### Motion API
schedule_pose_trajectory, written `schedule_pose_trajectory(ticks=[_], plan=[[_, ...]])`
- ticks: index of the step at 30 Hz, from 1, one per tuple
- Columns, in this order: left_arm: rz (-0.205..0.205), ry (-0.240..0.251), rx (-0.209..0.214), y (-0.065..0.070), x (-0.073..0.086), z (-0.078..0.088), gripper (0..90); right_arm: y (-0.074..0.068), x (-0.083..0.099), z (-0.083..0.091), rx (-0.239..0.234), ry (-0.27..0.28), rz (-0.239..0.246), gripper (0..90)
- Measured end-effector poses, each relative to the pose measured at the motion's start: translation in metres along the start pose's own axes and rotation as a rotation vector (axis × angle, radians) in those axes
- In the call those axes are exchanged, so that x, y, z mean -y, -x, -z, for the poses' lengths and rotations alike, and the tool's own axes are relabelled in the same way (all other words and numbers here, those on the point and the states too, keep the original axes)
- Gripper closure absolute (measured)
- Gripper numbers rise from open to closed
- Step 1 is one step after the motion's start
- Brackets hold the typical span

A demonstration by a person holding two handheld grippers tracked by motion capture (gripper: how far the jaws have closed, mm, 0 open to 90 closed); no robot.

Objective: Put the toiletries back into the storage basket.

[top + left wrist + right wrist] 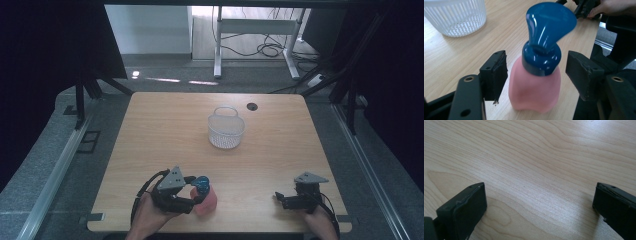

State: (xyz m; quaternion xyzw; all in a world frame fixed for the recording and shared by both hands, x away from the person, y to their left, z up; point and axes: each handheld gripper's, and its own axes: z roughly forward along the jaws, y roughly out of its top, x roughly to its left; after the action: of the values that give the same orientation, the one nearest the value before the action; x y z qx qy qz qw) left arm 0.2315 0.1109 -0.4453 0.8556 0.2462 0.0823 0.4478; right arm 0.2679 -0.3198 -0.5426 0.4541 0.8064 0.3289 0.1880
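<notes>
Near the table's (150,150) front edge, jaws flank pink bottle (535,92).

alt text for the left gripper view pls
A pink bottle with a blue pump top stands on the wooden table between the left gripper's two black jaws, with a small gap at each side. A white ribbed basket sits at upper left.

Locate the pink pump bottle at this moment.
In the high view the pink pump bottle stands near the table's front edge, left of centre, between the left gripper's jaws, with the white basket farther back.
</notes>
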Motion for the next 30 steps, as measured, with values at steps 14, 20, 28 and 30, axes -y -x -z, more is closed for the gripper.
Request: schedule_pose_trajectory(ticks=[14,20,28,30], plan=[[-0.02,0.005,0.025,0.001,-0.007,-0.012,51.4,0.0,0.0,0.0,-0.001,0.0,0.0,0.0],[-0.026,-0.001,0.005,0.002,-0.009,-0.012,52.8,0.0,0.0,0.0,-0.001,0.0,0.001,0.0],[-0.011,-0.017,-0.024,-0.002,-0.014,-0.012,53.0,0.0,0.0,0.0,-0.001,0.0,0.001,0.0],[-0.009,-0.018,-0.028,-0.002,-0.015,-0.012,53.0,0.0,0.0,0.0,-0.001,0.0,0.001,0.0]])
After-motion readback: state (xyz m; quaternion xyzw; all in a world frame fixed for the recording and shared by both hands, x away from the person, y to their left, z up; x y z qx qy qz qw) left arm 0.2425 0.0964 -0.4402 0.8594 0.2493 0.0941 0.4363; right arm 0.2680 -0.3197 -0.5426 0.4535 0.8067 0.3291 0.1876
